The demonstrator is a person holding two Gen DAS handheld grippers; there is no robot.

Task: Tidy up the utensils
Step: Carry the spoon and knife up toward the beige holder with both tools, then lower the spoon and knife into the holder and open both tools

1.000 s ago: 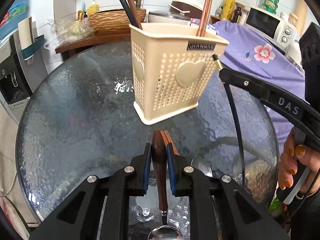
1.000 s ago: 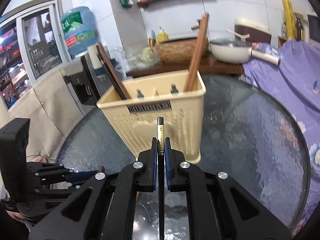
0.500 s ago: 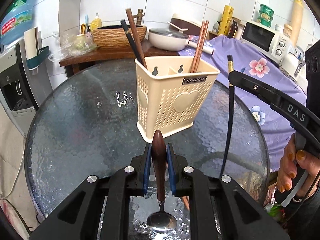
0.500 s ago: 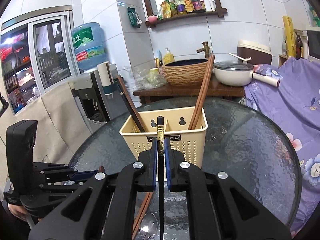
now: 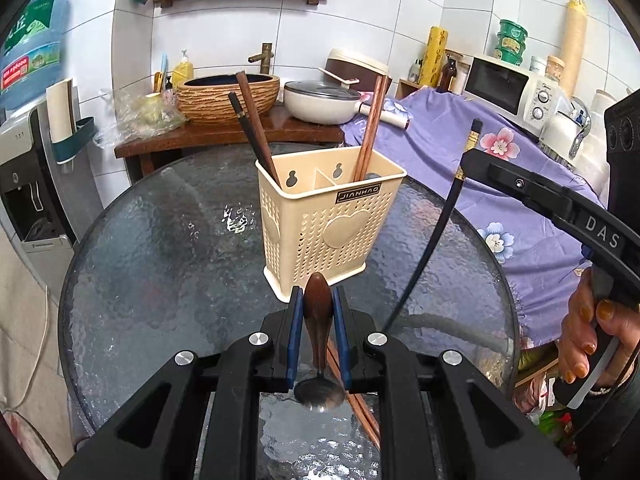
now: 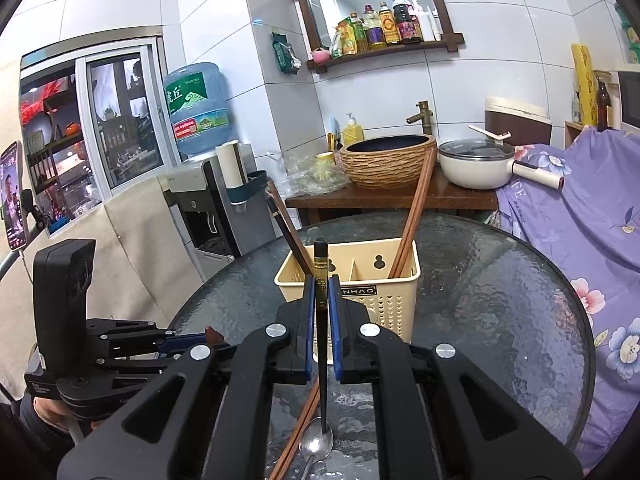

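- left gripper (image 5: 316,312) jaws clamped on a brown wooden-handled metal spoon (image 5: 318,320); bowl hangs down
- right gripper (image 6: 320,312) jaws clamped on a thin black chopstick (image 6: 321,280)
- cream plastic holder with holes (image 5: 324,224) stands on the round glass worktop (image 5: 160,260)

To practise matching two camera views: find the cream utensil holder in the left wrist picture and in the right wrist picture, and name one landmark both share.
Left wrist: cream utensil holder stands at centre, beyond the left gripper.
Right wrist: it sits just above centre, partly behind the right gripper.
Shared landmark: the woven brown basin behind the table.
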